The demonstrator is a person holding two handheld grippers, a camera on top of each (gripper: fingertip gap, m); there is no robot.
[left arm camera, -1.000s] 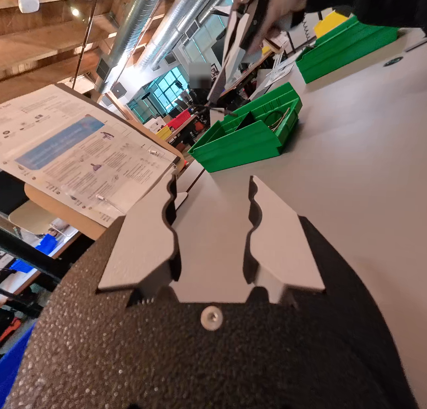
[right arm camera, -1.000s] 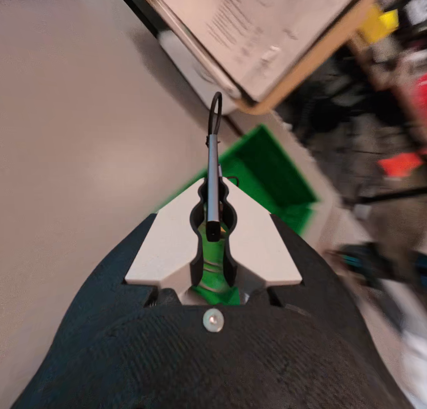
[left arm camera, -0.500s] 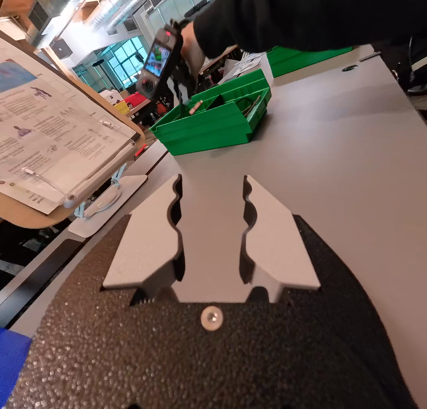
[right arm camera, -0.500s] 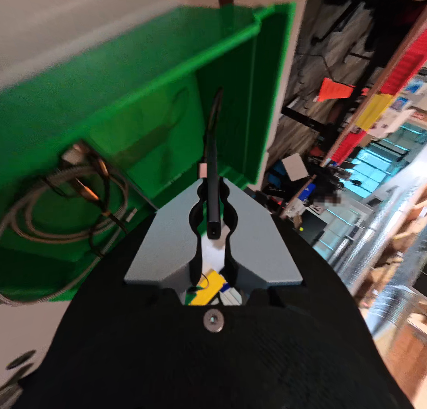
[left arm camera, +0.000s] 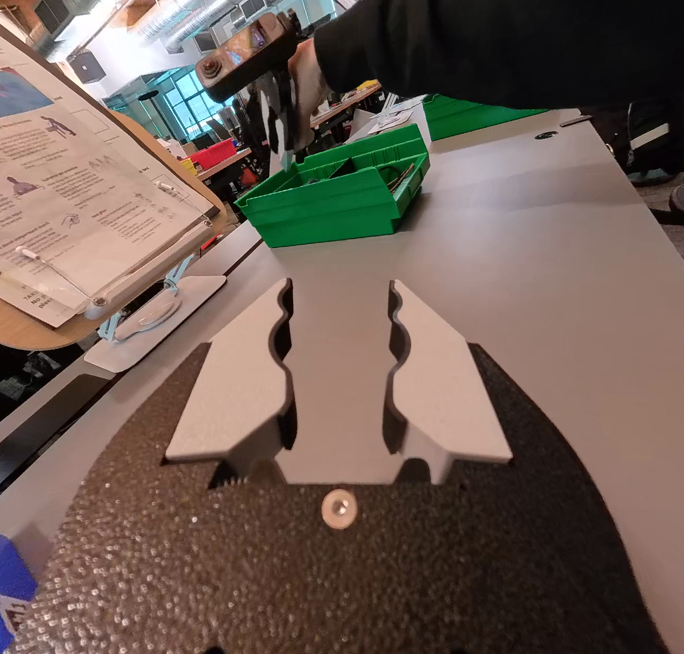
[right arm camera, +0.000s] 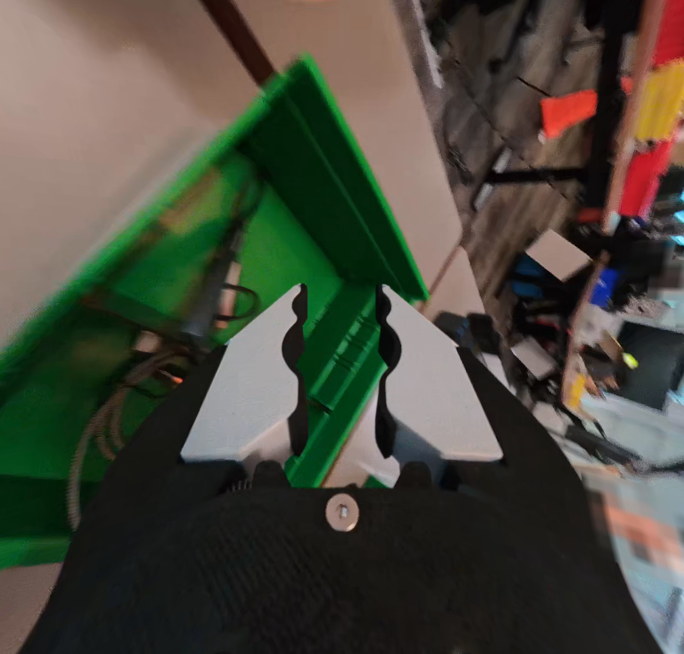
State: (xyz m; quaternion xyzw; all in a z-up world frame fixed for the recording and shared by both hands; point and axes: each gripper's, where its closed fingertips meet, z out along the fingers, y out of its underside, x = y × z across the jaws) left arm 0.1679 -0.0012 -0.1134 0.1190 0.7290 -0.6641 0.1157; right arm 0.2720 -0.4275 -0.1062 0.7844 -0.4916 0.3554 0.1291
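Over the green bin, the right gripper's fingers gape empty.

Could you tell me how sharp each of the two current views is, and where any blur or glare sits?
Left wrist view: mostly sharp, the green bin crisp, soft window glare on the table. Right wrist view: heavy motion blur over the bin and background, only the right gripper sharp.

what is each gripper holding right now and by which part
Nothing. The left gripper is open over the bare grey table. The right gripper is open and empty above the green plastic bin of coiled cables.
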